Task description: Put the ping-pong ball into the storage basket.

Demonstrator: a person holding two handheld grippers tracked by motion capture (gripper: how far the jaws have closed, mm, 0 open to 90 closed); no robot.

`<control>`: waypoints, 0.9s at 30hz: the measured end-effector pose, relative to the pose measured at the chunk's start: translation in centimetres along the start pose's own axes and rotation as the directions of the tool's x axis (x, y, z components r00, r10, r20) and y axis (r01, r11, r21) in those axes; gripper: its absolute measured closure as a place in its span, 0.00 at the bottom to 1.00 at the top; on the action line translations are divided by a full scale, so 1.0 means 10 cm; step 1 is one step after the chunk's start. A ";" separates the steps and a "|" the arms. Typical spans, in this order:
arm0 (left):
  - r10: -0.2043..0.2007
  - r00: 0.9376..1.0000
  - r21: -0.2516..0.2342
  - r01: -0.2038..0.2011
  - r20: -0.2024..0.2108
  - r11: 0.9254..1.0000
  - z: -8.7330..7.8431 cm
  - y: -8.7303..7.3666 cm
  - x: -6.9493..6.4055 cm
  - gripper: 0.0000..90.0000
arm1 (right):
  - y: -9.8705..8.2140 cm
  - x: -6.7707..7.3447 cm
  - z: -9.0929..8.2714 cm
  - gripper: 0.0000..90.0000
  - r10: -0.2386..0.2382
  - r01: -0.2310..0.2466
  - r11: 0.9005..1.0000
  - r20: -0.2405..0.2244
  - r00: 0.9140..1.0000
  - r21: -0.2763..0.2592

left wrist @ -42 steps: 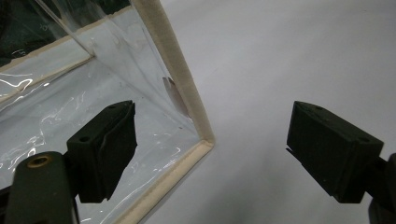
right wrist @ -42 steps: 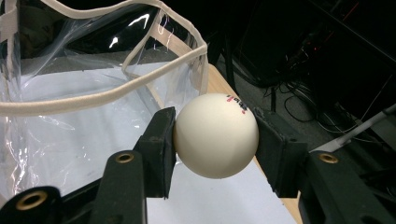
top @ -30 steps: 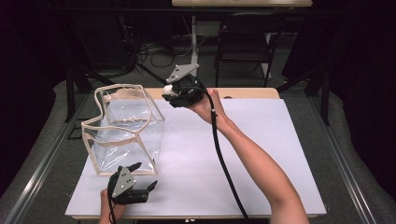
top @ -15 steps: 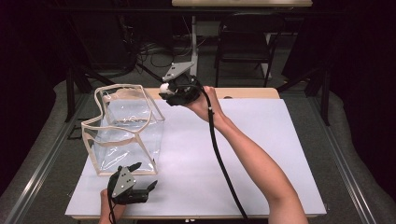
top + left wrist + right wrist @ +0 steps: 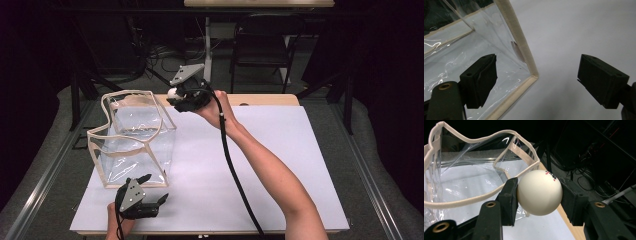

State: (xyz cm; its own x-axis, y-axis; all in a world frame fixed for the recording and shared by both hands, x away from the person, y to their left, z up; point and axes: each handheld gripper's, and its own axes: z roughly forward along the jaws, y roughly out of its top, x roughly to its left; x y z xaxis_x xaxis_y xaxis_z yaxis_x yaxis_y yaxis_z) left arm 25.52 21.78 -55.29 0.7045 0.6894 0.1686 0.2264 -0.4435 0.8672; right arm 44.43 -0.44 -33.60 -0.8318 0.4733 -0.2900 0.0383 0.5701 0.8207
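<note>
Over white surface (image 5: pixel 280 165), my right gripper (image 5: pixel 537 192) fingers pinch the ping-pong ball (image 5: pixel 539 192); I should clear the clear bag (image 5: pixel 132 137) rim before releasing, left gripper (image 5: pixel 536 82) fingers spread.

Only print I can spot is a tiny red and black mark on the ball (image 5: pixel 539 192), prob a logo, too small to read tbh.
</note>
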 end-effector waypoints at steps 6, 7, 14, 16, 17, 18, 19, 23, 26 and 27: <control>0.005 1.000 0.002 -0.005 0.001 1.000 0.00 0.00 0.00 0.18 | 0.03 0.01 0.01 0.56 -0.004 0.004 1.000 -0.001 1.000 0.002; 0.002 1.000 0.001 -0.002 0.002 1.000 0.00 0.00 0.00 0.18 | 0.03 0.01 0.01 0.57 -0.006 0.006 1.000 -0.003 1.000 0.003; 0.002 1.000 0.002 -0.002 0.002 1.000 0.00 0.00 0.00 0.18 | 0.06 0.03 0.04 0.56 -0.014 0.014 1.000 -0.007 1.000 0.007; 0.004 1.000 0.002 -0.004 0.003 1.000 0.00 0.00 0.00 0.18 | 0.07 0.04 0.05 0.56 -0.016 0.016 1.000 -0.007 1.000 0.007; 0.006 1.000 0.003 -0.006 0.002 1.000 0.00 0.00 0.01 0.18 | 0.07 0.04 0.05 0.56 -0.016 0.016 1.000 -0.007 1.000 0.007; 0.007 1.000 0.004 -0.007 0.002 1.000 0.00 0.00 0.01 0.18 | 0.08 0.04 0.05 0.57 -0.020 0.020 1.000 -0.007 1.000 0.007; 0.003 1.000 0.002 -0.003 0.002 1.000 0.00 0.00 0.00 0.18 | 0.09 0.05 0.06 0.56 -0.021 0.022 1.000 -0.006 1.000 0.011; 0.003 1.000 0.004 -0.003 -0.001 1.000 0.00 0.00 0.01 0.18 | 0.12 0.07 0.07 0.56 -0.029 0.029 0.999 -0.007 1.000 0.014; 0.002 1.000 0.002 -0.002 0.002 1.000 0.00 0.00 0.01 0.18 | 0.14 0.08 0.08 0.56 -0.029 0.030 0.999 -0.011 1.000 0.016; 0.001 1.000 0.002 -0.001 0.000 1.000 0.00 0.00 0.01 0.18 | 0.15 0.08 0.09 0.56 -0.031 0.031 0.999 -0.012 0.999 0.015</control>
State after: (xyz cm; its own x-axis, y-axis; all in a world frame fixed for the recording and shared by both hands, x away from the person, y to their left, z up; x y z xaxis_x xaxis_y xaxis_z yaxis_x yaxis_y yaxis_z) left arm 25.54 21.84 -55.30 0.7045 0.6892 0.1693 0.2271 -0.4450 0.8663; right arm 44.31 1.36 -33.05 -0.8390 0.4478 -0.3092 0.0210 0.5944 0.8039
